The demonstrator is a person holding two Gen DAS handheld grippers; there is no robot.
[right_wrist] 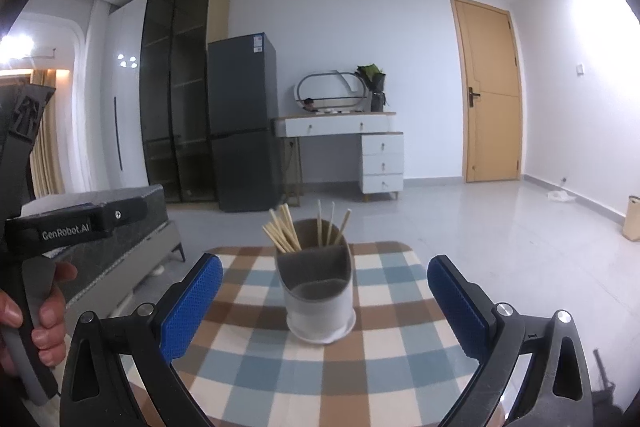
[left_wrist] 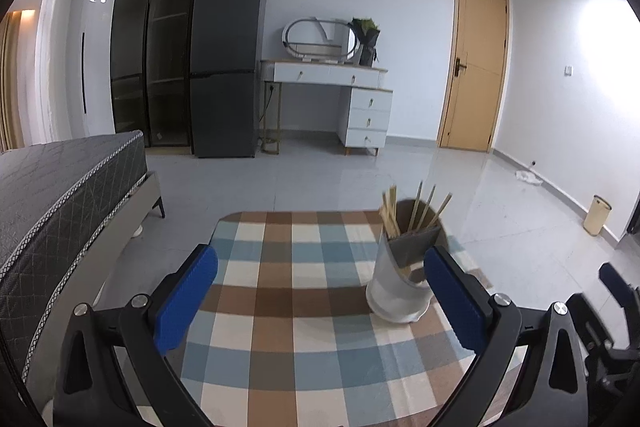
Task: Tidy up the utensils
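Observation:
A grey and white utensil holder (right_wrist: 319,295) stands on a table with a checked cloth (right_wrist: 384,355). Several wooden chopsticks (right_wrist: 284,231) stick up from its back compartments; its front compartment looks empty. My right gripper (right_wrist: 324,291) is open and empty, its blue pads either side of the holder and nearer the camera. In the left wrist view the holder (left_wrist: 400,279) stands to the right, just beside the right blue pad (left_wrist: 452,299). My left gripper (left_wrist: 320,287) is open and empty above the cloth (left_wrist: 288,307).
A grey bed (left_wrist: 60,195) lies close to the table's left. A dark fridge (left_wrist: 226,67), a white dresser (left_wrist: 340,95) and a wooden door (left_wrist: 476,67) stand along the far wall. The person's hand holding the left gripper's handle (right_wrist: 28,267) shows at left.

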